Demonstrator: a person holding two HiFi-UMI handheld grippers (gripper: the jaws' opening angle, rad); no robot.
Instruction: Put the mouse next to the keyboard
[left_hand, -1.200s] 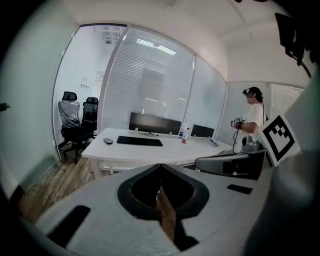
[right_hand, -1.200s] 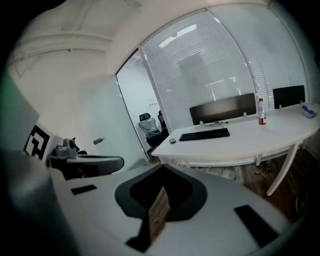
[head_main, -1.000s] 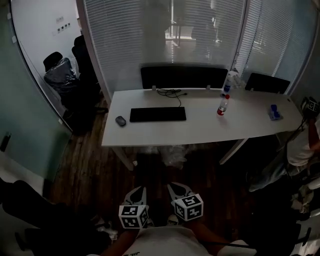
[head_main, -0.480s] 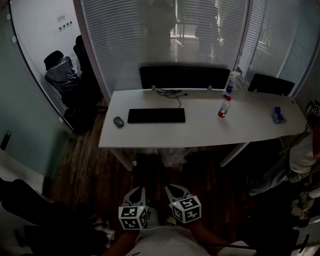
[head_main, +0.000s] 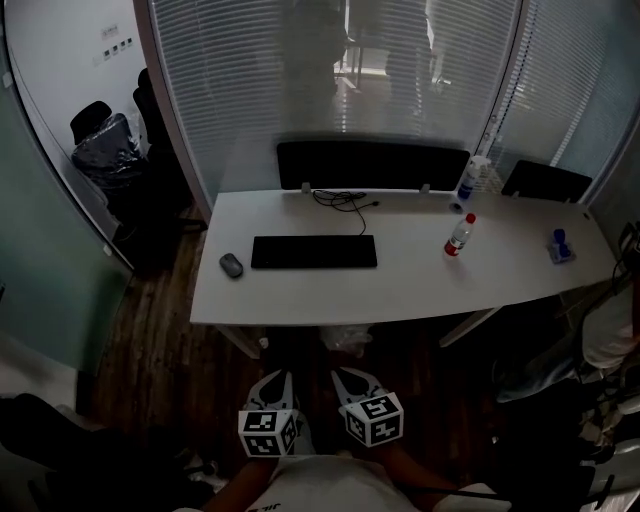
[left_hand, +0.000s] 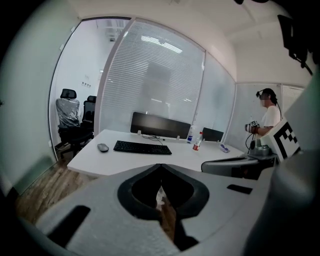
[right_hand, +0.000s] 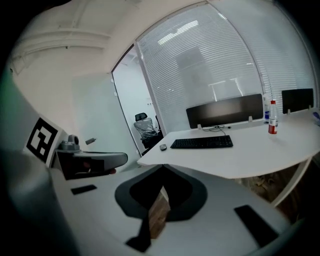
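Nearest to me, low in the head view, I hold my left gripper (head_main: 276, 381) and my right gripper (head_main: 349, 379) side by side above the dark wooden floor (head_main: 160, 340), well short of the table (head_main: 400, 290). In its own view, the left gripper's jaws meet at the tips with nothing between them. The right gripper's jaws are likewise pressed together and empty.

On the near half of the white table, towards its left end, lies the mouse (head_main: 231, 265), flat on the surface. It sits just left of the black keyboard (head_main: 314, 251) with a small gap between them, so the two do not touch. Behind the keyboard a dark cable (head_main: 340, 198) lies in a loose tangle.

Two containers stand to the right. A red-capped bottle (head_main: 459, 236) with a red label is upright on the open tabletop, and a white bottle (head_main: 470, 180) is upright at the back edge. I cannot tell what either holds. A small blue object (head_main: 558, 244) rests near the right end.

Along the back edge stands a dark panel (head_main: 372, 165). Behind it is a glass wall with blinds (head_main: 300, 80). Office chairs (head_main: 100, 140) are grouped at far left. At far right a person (left_hand: 270, 117) stands beside the table.
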